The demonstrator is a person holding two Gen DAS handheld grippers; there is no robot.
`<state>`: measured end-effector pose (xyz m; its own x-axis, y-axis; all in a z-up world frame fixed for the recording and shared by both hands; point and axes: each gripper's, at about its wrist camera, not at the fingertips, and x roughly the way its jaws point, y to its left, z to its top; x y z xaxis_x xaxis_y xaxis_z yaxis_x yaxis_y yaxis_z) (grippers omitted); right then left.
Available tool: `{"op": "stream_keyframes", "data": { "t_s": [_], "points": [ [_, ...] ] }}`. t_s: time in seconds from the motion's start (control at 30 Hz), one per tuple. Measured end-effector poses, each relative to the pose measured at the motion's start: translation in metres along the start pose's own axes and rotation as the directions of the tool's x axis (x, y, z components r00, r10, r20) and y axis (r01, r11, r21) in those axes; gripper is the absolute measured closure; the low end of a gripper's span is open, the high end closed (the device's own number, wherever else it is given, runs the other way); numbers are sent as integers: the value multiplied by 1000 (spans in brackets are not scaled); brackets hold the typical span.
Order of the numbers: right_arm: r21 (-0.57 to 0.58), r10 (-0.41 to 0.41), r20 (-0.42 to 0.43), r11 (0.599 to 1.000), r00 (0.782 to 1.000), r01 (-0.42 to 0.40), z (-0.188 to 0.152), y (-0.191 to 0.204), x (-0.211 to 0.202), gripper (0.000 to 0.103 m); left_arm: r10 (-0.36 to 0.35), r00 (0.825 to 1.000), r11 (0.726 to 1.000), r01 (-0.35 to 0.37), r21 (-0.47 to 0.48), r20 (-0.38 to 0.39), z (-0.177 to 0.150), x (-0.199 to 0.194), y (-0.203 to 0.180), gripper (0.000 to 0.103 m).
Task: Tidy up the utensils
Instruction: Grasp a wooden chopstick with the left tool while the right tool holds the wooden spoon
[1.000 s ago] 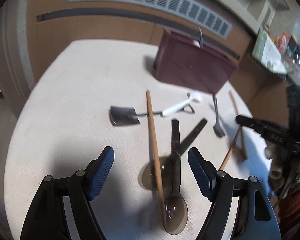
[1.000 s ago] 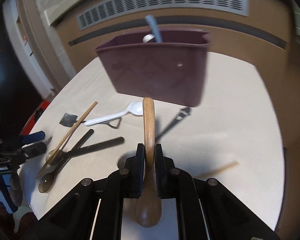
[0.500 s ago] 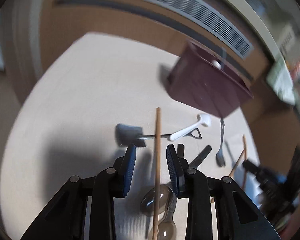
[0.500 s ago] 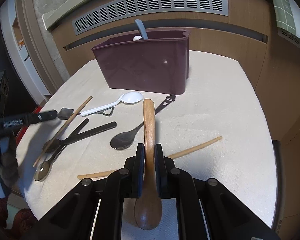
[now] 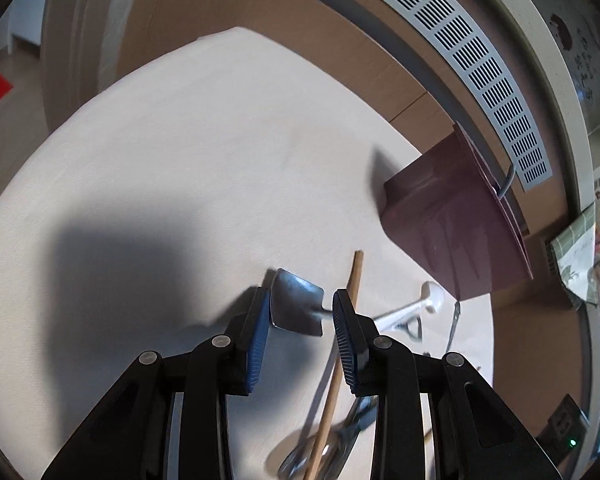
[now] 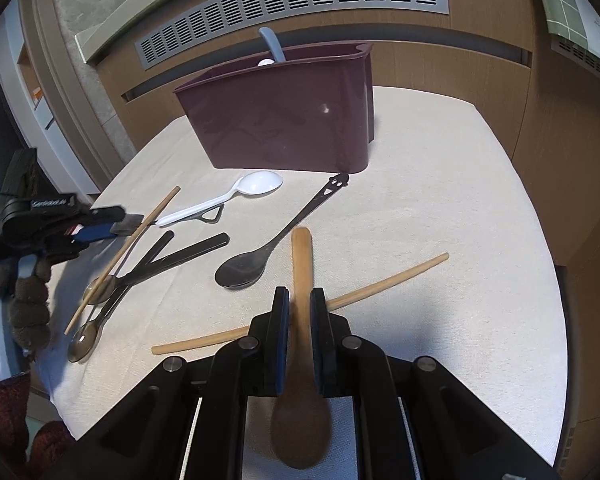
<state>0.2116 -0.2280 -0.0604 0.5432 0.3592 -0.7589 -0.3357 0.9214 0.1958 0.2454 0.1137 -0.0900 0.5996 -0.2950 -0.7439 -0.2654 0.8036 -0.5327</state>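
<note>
My right gripper [image 6: 299, 300] is shut on a wooden spoon [image 6: 302, 252], whose handle points ahead and whose bowl lies back toward the camera. Beyond it stands the maroon bin [image 6: 284, 120] with a grey handle sticking out. My left gripper [image 5: 300, 296] hovers low with narrowed jaws either side of the blade of a shovel-shaped metal spoon [image 5: 296, 308]. A gap shows at its right pad [image 5: 342, 328]. The right wrist view has this left gripper [image 6: 116, 220] at the table's left edge.
On the cloth lie a white spoon [image 6: 236, 196], a dark metal spoon [image 6: 260, 260], two translucent dark spoons [image 6: 112, 280] and wooden chopsticks [image 6: 388, 278]. One chopstick [image 5: 340, 360] runs under my left gripper's right finger. A wood-panelled wall with a vent stands behind the bin.
My left gripper narrowed its jaws, rolled, and slid from over the chopstick and dark spoons to the shovel spoon's blade. The right gripper drew back a little from the bin, still holding the wooden spoon.
</note>
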Motion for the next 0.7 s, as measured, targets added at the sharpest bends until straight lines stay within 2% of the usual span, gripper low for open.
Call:
{"op": "stream_keyframes", "data": {
  "t_s": [0.03, 0.07, 0.13, 0.33, 0.43, 0.53, 0.7],
  "points": [
    [-3, -1, -1, 1000, 1000, 1, 0, 1, 0, 93, 7, 1000, 1000, -7, 14, 8, 1, 2, -2, 72],
    [-8, -1, -2, 1000, 1000, 1, 0, 2, 0, 93, 26, 999, 999, -27, 42, 19, 2, 4, -7, 80],
    [-24, -8, -6, 1000, 1000, 7, -1, 5, 1, 93, 54, 998, 992, -58, 109, 41, 1, 6, -17, 88],
    [-134, -91, -20, 987, 996, 87, 4, 15, 3, 85, 39, 985, 949, -89, 303, 166, -6, -22, -48, 95],
    [-156, -92, -38, 984, 995, 85, 13, 14, 10, 84, 24, 979, 928, -97, 361, 203, -8, -36, -58, 96],
    [-142, -72, -79, 988, 994, 60, 21, 12, 22, 84, 17, 979, 935, -87, 343, 201, -4, -45, -56, 95],
    [-140, -62, -88, 989, 994, 50, 27, 14, 31, 82, -19, 996, 979, 0, 202, 88, 5, -42, -26, 89]
  ]
}}
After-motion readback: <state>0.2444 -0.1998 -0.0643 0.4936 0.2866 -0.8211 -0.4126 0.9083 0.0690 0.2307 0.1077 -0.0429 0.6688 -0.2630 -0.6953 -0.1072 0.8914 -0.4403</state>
